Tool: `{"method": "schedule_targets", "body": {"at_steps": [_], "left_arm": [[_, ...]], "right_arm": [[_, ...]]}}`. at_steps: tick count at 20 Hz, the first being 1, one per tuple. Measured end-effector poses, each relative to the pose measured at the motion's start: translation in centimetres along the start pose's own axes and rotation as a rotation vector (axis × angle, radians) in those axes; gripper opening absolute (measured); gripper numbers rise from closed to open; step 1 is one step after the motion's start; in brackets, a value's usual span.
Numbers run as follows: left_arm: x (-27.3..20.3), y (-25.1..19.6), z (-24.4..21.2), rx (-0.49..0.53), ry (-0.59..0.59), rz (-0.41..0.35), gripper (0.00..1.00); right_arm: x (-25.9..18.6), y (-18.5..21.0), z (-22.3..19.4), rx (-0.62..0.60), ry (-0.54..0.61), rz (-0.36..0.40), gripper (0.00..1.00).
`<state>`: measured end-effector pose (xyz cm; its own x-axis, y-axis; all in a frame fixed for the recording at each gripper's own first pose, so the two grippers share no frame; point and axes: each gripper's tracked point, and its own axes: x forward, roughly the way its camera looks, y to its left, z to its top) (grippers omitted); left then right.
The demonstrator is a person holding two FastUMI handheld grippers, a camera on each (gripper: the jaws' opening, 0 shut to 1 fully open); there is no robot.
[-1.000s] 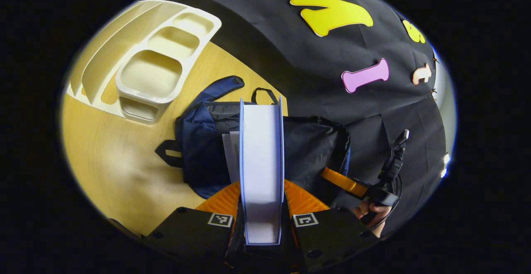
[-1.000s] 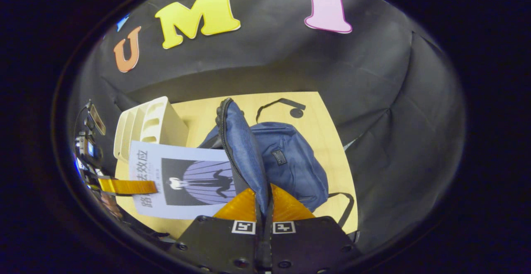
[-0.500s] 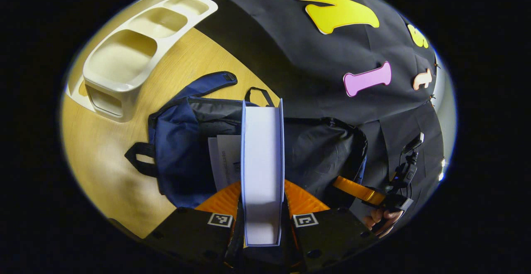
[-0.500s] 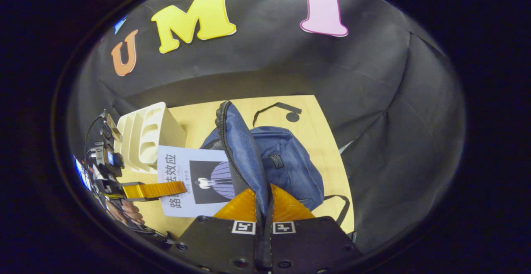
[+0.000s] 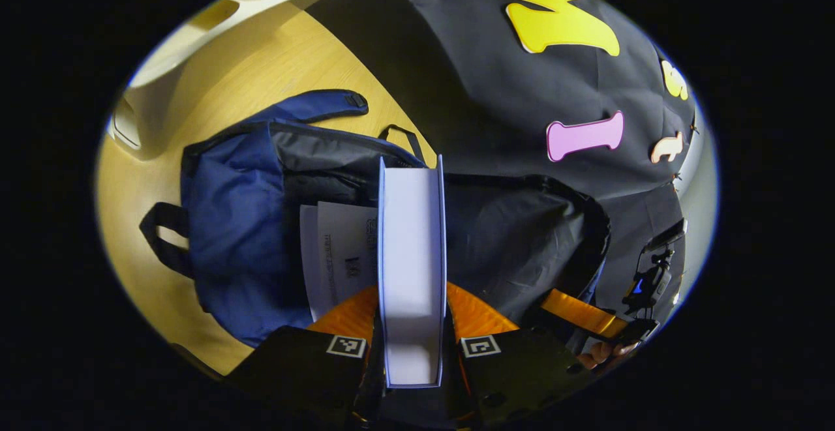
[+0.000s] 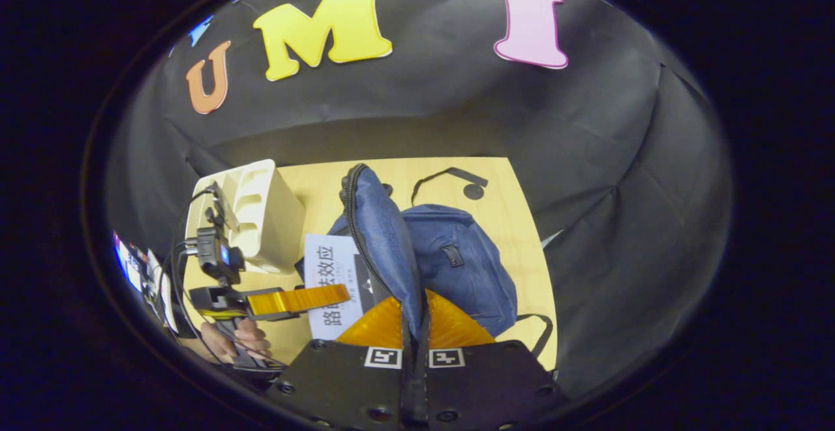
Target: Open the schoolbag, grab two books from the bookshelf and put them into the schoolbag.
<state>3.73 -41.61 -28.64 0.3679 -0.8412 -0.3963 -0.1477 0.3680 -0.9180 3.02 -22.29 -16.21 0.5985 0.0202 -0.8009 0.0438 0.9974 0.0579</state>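
left gripper view: left tongs (image 5: 412, 353) clamp book (image 5: 412, 248) over schoolbag (image 5: 248, 222); right tongs (image 6: 415, 326) pinch flap (image 6: 381, 248).

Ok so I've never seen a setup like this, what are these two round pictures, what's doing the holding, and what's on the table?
No robot here: a person holds a two-finger gripper in each hand, and a fisheye camera rides on each, looking along its fingers.

The left gripper view looks down into an open blue schoolbag on a wooden table. The left gripper is shut on a book, held edge-on over the bag's opening. Another book already sits inside. The right gripper and the hand holding it appear at lower right.

The right gripper view shows the same scene from the other side. The right gripper pinches the bag's zippered flap, holding it up. The cream bookshelf stands on the table behind the left gripper.
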Motion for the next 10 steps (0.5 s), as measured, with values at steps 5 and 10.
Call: {"method": "schedule_targets", "body": {"at_steps": [5, 10], "left_arm": [[3.0, 0.5, -0.9, -0.022, 0.034, -0.045, 0.39], [5.2, 1.0, -0.9, -0.045, 0.046, -0.088, 0.43]], "right_arm": [[0.2, 0.6, 0.2, -0.020, 0.004, 0.004, 0.01], [0.6, 0.7, 0.4, -0.016, 0.010, 0.008, 0.01]]}}
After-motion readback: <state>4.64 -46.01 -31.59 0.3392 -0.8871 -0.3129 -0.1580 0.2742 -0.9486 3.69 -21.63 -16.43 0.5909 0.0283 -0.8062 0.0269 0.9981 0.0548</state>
